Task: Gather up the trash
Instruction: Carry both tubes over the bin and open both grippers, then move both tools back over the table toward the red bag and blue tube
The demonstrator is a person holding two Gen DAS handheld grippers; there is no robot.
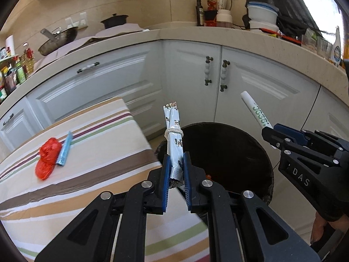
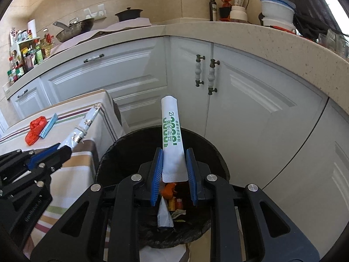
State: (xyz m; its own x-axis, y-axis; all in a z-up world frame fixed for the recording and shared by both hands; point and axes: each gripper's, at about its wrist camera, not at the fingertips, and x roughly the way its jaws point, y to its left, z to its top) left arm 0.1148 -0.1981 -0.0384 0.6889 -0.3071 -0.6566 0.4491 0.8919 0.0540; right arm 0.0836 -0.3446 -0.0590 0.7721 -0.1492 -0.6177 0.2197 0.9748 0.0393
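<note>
From the left wrist camera, the left gripper (image 1: 176, 168) has its jaws narrowed on a bundle of silver sachets (image 1: 174, 139) tied with string, pinched near the lower end so the rest sticks up toward 12 o'clock. The grip low on the bundle likely lets it drop cleanly once released. The black bin (image 1: 229, 152) sits just beyond the fingertips toward 1 o'clock, and the bundle hangs over its near rim. At 3 o'clock the right gripper (image 1: 269, 134) clamps a white sachet (image 1: 255, 111). At 9 o'clock, on the striped tablecloth (image 1: 98, 152), a red wrapper (image 1: 47, 159) and a blue packet (image 1: 64, 149) lie touching, 2 pieces not yet collected.

From the right wrist camera, the right gripper (image 2: 173, 163) holds the white sachet (image 2: 172, 135) upright by its lower half, directly above the bin (image 2: 113, 152), where other rubbish lies at 6 o'clock. The left gripper (image 2: 63, 150) appears at 9 o'clock with its bundle (image 2: 80, 128) over the table edge. Both loads seem poised for dropping.
</note>
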